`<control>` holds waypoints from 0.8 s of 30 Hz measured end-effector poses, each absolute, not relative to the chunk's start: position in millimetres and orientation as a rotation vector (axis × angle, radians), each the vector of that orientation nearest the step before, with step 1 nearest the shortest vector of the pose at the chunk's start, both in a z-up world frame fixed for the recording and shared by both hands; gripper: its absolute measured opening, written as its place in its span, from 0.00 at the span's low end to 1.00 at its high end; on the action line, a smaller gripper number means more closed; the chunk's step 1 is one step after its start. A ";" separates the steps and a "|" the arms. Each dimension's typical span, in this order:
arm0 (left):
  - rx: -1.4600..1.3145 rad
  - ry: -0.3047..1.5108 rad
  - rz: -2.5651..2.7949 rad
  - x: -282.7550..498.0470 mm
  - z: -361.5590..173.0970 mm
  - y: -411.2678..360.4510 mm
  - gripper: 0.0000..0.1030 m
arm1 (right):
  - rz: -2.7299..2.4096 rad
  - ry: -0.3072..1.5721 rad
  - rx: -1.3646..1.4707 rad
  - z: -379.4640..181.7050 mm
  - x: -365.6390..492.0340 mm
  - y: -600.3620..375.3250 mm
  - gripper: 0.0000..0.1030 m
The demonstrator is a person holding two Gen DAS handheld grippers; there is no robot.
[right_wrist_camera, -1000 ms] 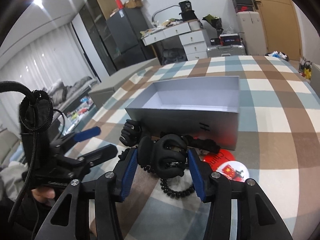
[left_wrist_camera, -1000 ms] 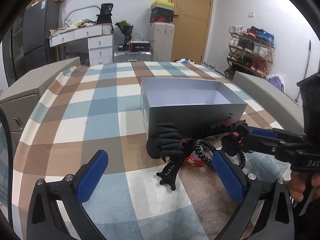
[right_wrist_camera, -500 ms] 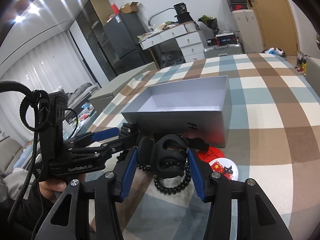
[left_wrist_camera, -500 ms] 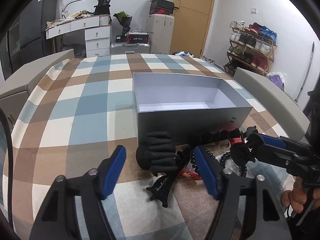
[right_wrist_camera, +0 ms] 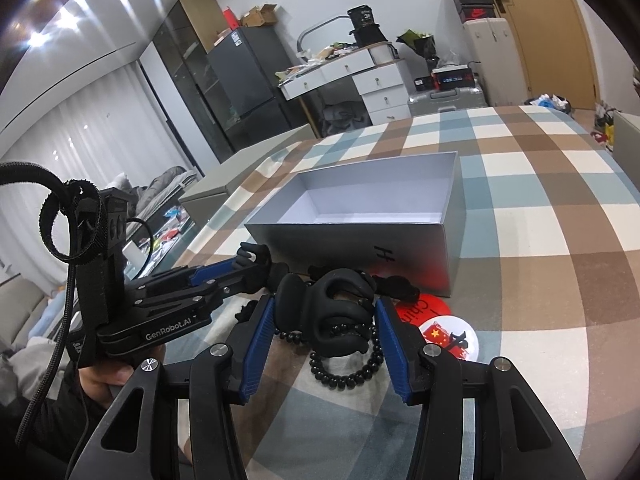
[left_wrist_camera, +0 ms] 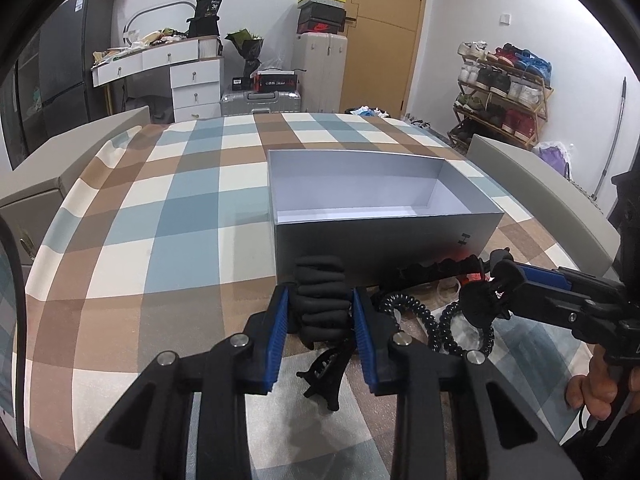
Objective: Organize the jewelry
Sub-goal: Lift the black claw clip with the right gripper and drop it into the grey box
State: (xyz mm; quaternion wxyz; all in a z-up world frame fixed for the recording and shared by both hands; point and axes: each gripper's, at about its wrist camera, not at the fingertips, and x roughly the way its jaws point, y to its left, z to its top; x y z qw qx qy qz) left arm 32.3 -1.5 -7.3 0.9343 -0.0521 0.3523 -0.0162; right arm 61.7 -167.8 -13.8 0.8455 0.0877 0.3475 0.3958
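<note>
Jewelry lies on the checked tabletop [left_wrist_camera: 168, 220] just in front of the near wall of the grey box [left_wrist_camera: 384, 236], all tangled together. In my left gripper [left_wrist_camera: 320, 320] stands a black ribbed holder [left_wrist_camera: 320, 300], a stack of soft rolls; the jaws are closing on it, and the blue pads [left_wrist_camera: 276, 332] already touch its two sides. Beneath it, nearer me, a black claw clip [left_wrist_camera: 324, 380] rests on the cloth. To the right a black bead bracelet [left_wrist_camera: 436, 328] coils on the tabletop, and behind it a dark beaded strand [left_wrist_camera: 440, 268] runs along the foot of the box.

My right gripper [right_wrist_camera: 326, 320] pinches a second black holder [right_wrist_camera: 332, 312], a rounded one with folded lobes, with a pad against either flank. A bead bracelet [right_wrist_camera: 348, 368] loops out below that holder on the near side. Just right of it lies a round red and white badge [right_wrist_camera: 440, 324], partly under the box corner.

Box open, white inside, nothing showing in it. Each gripper appears in the other's camera, close together at the jewelry. Beyond the table stand a white desk [left_wrist_camera: 176, 68], a door [left_wrist_camera: 384, 32] and a shoe rack [left_wrist_camera: 504, 92].
</note>
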 end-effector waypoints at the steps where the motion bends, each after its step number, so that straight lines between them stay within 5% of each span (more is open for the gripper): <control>1: -0.107 0.719 -0.034 32.2 -6.9 -1.3 0.25 | 0.836 0.731 0.190 -13.1 61.9 -168.4 0.48; 24: -0.123 0.584 -0.078 35.8 31.4 1.4 0.25 | 0.806 0.638 0.306 39.8 86.7 -181.3 0.48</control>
